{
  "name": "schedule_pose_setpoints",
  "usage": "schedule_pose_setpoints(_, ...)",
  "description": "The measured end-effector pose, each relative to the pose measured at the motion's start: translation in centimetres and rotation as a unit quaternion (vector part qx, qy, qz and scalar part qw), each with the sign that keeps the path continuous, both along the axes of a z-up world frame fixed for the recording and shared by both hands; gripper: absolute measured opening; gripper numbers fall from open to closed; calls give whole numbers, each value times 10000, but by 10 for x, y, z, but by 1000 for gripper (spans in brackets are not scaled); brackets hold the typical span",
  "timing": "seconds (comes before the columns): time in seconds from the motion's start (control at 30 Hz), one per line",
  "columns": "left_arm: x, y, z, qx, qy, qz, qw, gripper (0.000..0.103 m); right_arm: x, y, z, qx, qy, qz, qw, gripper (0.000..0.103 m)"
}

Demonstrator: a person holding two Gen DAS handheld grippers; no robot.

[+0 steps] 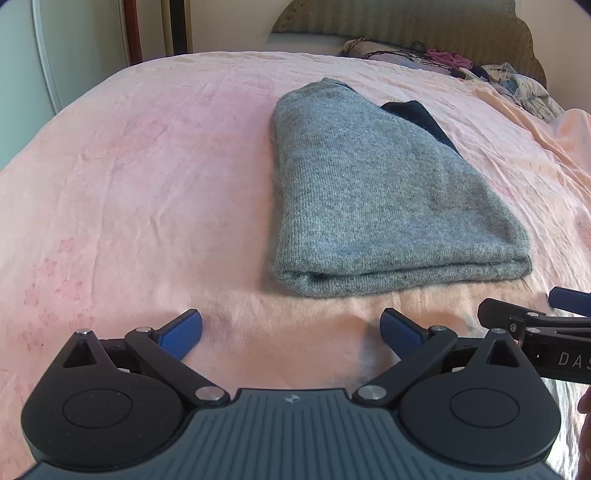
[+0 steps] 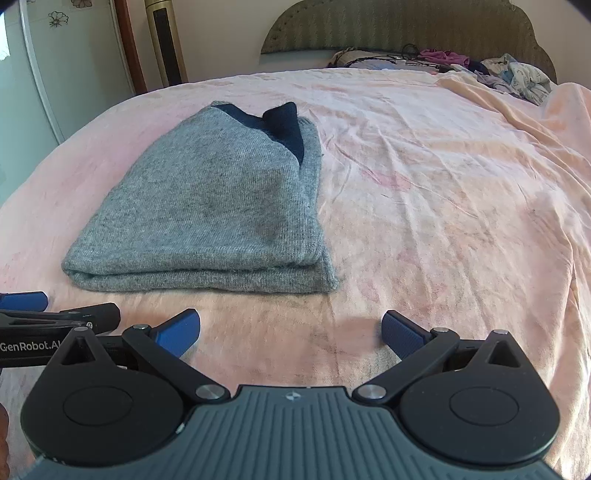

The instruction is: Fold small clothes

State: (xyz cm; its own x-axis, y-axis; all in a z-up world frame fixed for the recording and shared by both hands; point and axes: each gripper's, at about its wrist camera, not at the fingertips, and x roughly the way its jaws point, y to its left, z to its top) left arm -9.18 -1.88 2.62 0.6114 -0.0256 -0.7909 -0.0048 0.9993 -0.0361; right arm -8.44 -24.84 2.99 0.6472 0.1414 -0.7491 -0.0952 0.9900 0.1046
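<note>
Nearest, the left claw hangs released over the pink bedspread, its blue pads spread wide and holding nothing. The right claw is likewise spread and empty, just beside the left one, both near the bed's near edge. Just beyond them lies the grey knit garment, flat on the bedspread in a layered stack, its thick folded edge facing the claws and a dark navy part poking out at its far end. Neither claw touches it.

The fold looks largely done, so this seems a pause between folds. If another fold is wanted, each claw would need to close on a near corner of the stacked edge and carry it toward the far end. At the far right, by the headboard, sits a heap of loose clothes, probably next.
</note>
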Motion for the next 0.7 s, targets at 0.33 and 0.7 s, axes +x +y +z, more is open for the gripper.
schedule_pose_setpoints(0.33, -2, -4, 5, 34, -29, -75, 10000, 103, 3, 3, 1, -91, 29, 119, 9999, 103)
schedule_pose_setpoints(0.7, -1, -3, 6, 6, 5, -59, 10000, 103, 4, 4, 5, -95, -2, 144, 9999, 103)
